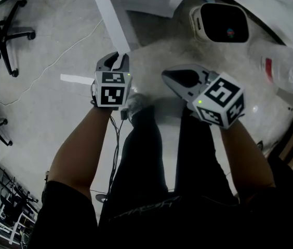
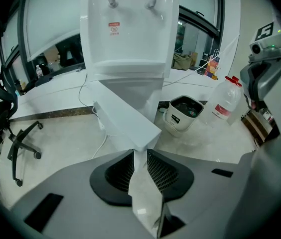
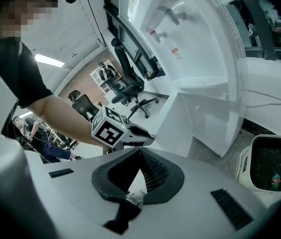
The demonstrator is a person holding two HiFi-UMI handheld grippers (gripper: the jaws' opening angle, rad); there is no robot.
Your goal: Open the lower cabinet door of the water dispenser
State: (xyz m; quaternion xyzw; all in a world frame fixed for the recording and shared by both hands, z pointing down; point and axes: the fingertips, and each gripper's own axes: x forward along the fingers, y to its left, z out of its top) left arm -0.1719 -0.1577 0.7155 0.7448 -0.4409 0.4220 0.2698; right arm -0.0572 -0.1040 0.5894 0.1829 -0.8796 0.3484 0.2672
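Head view: left gripper [image 1: 116, 61] pinches cabinet door [image 1: 110, 19], pointing steeply down.

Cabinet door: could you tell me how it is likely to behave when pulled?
The door looks like a flat, plastic-looking panel, so it is probably stiff and light. Joined to the dispenser along one edge, it should swing, not lift. Its glossy face may slip in the left gripper's fingers.

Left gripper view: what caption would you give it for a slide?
Left gripper clamps the edge of the open lower door of a water dispenser.
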